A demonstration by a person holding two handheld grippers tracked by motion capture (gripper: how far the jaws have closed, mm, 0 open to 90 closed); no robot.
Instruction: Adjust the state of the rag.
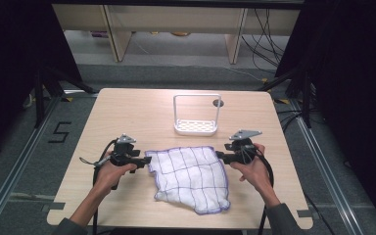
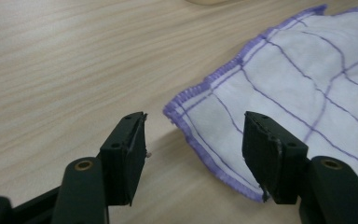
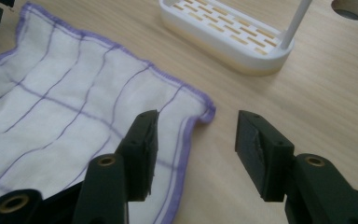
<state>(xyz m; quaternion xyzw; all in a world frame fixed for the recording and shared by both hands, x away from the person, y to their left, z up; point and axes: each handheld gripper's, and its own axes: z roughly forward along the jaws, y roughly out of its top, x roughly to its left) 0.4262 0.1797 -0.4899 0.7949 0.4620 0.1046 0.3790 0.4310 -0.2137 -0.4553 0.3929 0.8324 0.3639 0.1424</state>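
So the cloth (image 1: 191,177), white with purple grid lines and a purple hem, lies spread flat on the table (image 1: 127,112), just in front of the little white rack (image 1: 196,116). The left claw (image 1: 146,160) sits at the cloth's left corner, jaws standing apart, nothing pinched between them. The right claw (image 1: 219,155) is at the cloth's right corner, also parted and empty, with one jaw over the hem.
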